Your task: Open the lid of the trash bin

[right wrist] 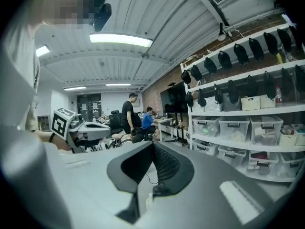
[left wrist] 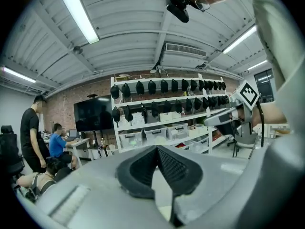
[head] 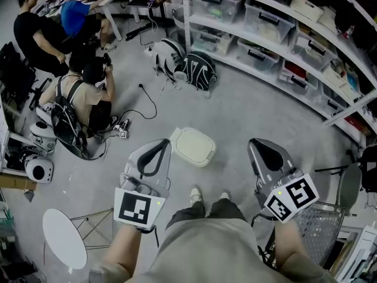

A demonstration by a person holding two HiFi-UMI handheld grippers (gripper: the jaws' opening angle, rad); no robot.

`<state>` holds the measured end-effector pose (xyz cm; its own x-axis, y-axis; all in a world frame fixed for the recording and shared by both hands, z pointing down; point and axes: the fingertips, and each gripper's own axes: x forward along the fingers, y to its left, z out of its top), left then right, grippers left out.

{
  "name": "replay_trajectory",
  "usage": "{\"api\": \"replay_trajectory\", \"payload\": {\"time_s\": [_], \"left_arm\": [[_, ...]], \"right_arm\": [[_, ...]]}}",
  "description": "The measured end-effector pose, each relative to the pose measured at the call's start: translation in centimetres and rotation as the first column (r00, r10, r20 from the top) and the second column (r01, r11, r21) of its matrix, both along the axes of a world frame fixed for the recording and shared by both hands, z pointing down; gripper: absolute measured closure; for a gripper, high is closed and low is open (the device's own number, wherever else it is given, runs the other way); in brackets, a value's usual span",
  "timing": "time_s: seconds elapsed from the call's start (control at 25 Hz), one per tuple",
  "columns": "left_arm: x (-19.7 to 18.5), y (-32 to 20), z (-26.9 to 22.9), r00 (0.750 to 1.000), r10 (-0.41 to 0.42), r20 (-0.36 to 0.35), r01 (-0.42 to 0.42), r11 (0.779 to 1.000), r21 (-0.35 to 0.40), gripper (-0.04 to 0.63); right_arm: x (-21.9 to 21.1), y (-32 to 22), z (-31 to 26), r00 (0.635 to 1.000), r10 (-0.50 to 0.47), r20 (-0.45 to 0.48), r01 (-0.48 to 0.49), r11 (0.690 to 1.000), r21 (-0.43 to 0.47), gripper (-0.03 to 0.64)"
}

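The trash bin [head: 193,146] is a small cream bin on the grey floor just ahead of the person's shoes, with its lid down flat. My left gripper [head: 163,141] hangs just left of the bin, above floor level, jaws shut on nothing. My right gripper [head: 254,141] is further off to the bin's right, also shut and empty. In the left gripper view the left gripper [left wrist: 157,147] points level across the room, tips together, with the other gripper at the right edge. The right gripper [right wrist: 153,143] in its own view likewise shows its tips meeting. Neither gripper view shows the bin clearly.
Shelves [head: 277,46] with clear storage boxes run along the right. A person [head: 82,99] sits on the floor at left among cables; two more are at desks behind. Bags [head: 182,66] lie by the shelves. A white round stool [head: 65,237] and a wire basket [head: 321,232] flank the person.
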<state>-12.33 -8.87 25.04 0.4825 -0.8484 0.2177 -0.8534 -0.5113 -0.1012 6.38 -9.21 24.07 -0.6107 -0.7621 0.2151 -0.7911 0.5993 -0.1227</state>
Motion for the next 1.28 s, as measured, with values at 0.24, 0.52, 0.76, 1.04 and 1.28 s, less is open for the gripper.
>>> {"api": "replay_trajectory", "payload": {"time_s": [0.24,0.52,0.76,1.04,1.28], "left_arm": [[-0.1,-3.1,3.1,0.999,-0.035,0.014,0.036,0.998,-0.059,0.594],[0.8,-6.6,10.9,0.996,-0.073,0.059,0.082,0.982,-0.168,0.594],[1.6,-8.3,19.7,0.992,-0.091,0.090,0.113,0.952,-0.283,0.594],[1.9,-8.8,31.4,0.987,-0.110,0.114,0.149,0.891,-0.430,0.594],[1.4,-7.0,40.4,0.987,-0.104,0.126,0.156,0.825,-0.543,0.594]], "right_arm": [[0.4,-3.9,4.5,1.000,-0.027,-0.015,0.025,0.996,-0.091,0.614],[0.5,-8.8,15.3,0.994,-0.106,-0.026,0.097,0.968,-0.232,0.614],[0.5,-10.6,27.7,0.982,-0.180,-0.053,0.148,0.917,-0.370,0.614],[-0.1,-10.8,42.0,0.966,-0.248,-0.079,0.170,0.831,-0.529,0.614],[-1.1,-8.6,53.2,0.951,-0.291,-0.105,0.158,0.749,-0.643,0.614]]}}
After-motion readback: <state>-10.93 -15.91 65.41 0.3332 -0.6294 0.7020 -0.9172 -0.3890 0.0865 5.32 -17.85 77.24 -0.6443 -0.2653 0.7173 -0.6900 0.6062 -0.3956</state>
